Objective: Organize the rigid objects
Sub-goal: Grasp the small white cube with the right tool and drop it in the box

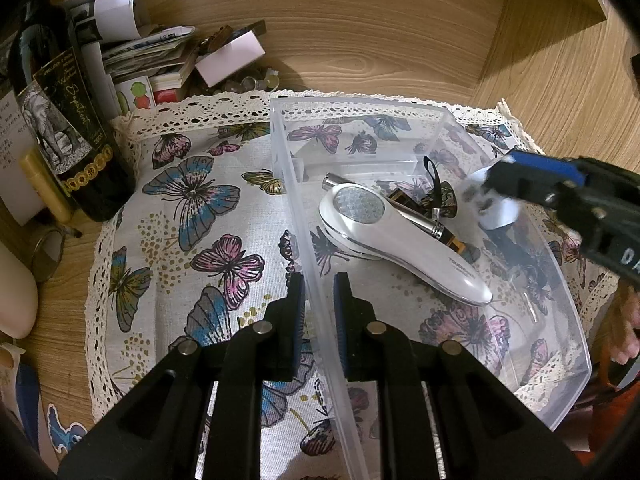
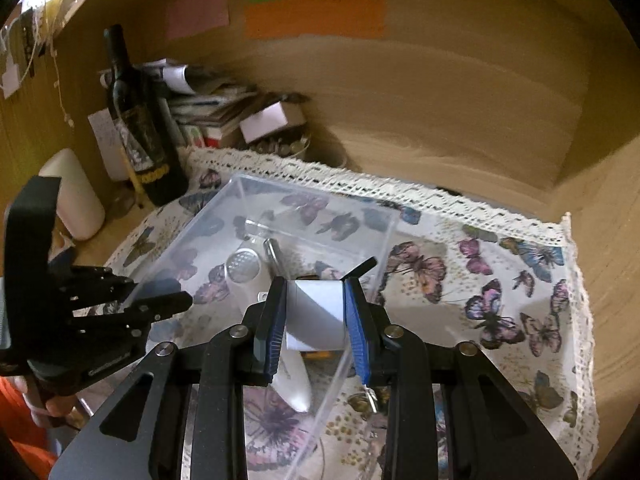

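Our right gripper (image 2: 316, 312) is clamped on a small white cylinder (image 2: 316, 316), held just above the clear plastic bin (image 2: 316, 196), w/ the bin's near wall under it. Our left gripper (image 1: 319, 308) straddles the bin's left wall (image 1: 304, 248), one finger each side; jaws only slightly apart, but we can't tell if they actually pinch it. Inside the bin lie a white handheld device (image 1: 404, 248) & a dark pen-like item (image 1: 436, 228), touching; bin sits on a butterfly-print cloth (image 1: 192, 220), wine bottle (image 1: 68, 120) beside it.

Black linkage tool (image 1: 319, 312) with silver pivot pins, blue pads (image 2: 356, 332), orange sleeve (image 2: 20, 420).
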Demonstrator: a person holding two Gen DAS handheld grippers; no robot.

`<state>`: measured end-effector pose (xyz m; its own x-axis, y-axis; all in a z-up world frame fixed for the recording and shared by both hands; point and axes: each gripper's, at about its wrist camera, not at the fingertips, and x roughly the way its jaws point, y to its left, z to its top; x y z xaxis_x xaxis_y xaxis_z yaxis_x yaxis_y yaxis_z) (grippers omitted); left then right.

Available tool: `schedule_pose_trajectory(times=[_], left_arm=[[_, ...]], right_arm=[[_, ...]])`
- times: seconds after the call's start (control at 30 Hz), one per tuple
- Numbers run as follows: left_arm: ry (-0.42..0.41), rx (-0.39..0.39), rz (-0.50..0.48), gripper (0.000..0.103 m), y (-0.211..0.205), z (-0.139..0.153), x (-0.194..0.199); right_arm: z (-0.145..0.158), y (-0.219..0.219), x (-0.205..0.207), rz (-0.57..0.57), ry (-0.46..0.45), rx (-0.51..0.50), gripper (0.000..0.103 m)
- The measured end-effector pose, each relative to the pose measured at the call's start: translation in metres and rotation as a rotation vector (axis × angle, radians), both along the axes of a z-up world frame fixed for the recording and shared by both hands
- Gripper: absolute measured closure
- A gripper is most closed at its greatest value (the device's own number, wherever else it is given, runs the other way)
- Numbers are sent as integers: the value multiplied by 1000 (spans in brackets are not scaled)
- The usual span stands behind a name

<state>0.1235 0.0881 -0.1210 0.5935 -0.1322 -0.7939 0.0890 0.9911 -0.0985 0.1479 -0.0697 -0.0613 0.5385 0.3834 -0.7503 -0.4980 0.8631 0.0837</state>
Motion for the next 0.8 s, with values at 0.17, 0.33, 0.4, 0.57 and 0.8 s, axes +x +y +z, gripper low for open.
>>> schedule_pose_trajectory(times=[0.17, 0.33, 0.4, 0.57, 0.8], left_arm=[[0, 0, 0, 89, 0, 0, 0], [0, 0, -1, 89, 0, 0, 0], [1, 0, 0, 89, 0, 0, 0], [0, -1, 0, 89, 1, 0, 0], [-1, -1, -1, 89, 0, 0, 0]], right_arm=[[-12, 6, 5, 19, 30, -26, 77], [-15, 3, 7, 12, 51, -22, 76], [-10, -1, 4, 6, 34, -14, 76], [6, -14, -1, -25, -9, -1, 76], [19, -50, -10, -123, -46, -29, 76]])
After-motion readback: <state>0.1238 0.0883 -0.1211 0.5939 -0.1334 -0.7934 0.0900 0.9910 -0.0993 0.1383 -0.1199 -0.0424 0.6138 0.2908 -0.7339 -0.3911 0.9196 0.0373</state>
